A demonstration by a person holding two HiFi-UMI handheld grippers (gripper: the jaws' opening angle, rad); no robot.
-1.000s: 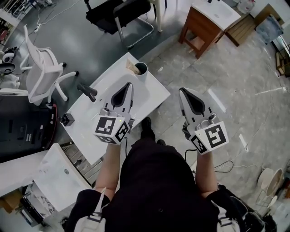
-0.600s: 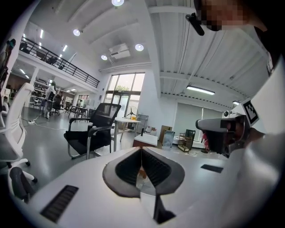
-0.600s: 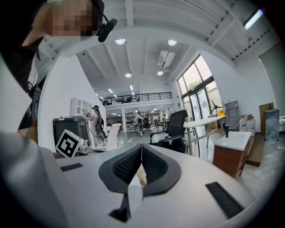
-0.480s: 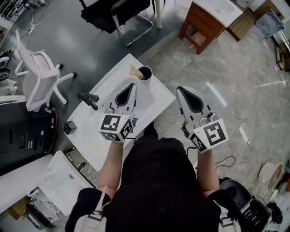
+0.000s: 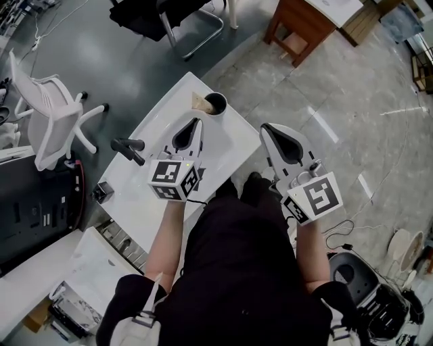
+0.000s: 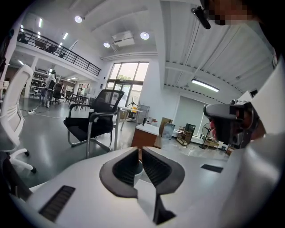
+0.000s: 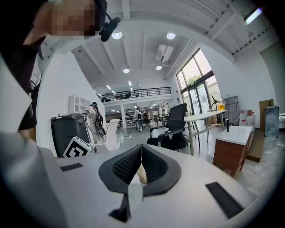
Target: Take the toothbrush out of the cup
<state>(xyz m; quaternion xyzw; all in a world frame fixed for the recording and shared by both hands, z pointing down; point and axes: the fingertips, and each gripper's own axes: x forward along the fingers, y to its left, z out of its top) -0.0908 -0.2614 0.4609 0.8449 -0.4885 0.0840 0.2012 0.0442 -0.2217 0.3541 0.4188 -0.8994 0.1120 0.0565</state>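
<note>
Head view: left gripper (image 5: 196, 123) above a white table (image 5: 157, 132), right gripper (image 5: 267, 130) beyond the table's right edge, over pale stone tiles (image 5: 325, 101). Cup (image 5: 216, 103) upright near the table's far corner, just ahead of the left gripper's tips and apart from them. Tan toothbrush (image 5: 201, 101) at the cup's left rim, seemingly leaning out of it. Long axis slanted from the cup's mouth toward frame left, free end pointing left. Too small to tell bristles from handle.

Shown by the left gripper view alone: left gripper (image 6: 139, 149) clenched to a hairline slit at the tips, nothing gripped, the cup's rim (image 6: 139, 170) glimpsed through the hollow behind them.

Shown by the right gripper view alone: right gripper (image 7: 141, 146) pressed tip to tip, empty. A tan sliver visible through the hollow, whether the toothbrush unclear. Left gripper's marker cube (image 7: 78, 149) at frame left.

Also on the table: a black handled object (image 5: 128, 145) at the left edge, a small black block (image 5: 101, 194) nearer the person. Around it: white swivel chair (image 5: 40, 115), black chair (image 5: 169, 10), wooden cabinet (image 5: 304, 27), dark grey floor (image 5: 135, 61) at left.

From the gripper views only: a high white ceiling with round lights (image 6: 144, 35), a mezzanine railing (image 6: 58, 49), tall windows (image 6: 127, 80).
</note>
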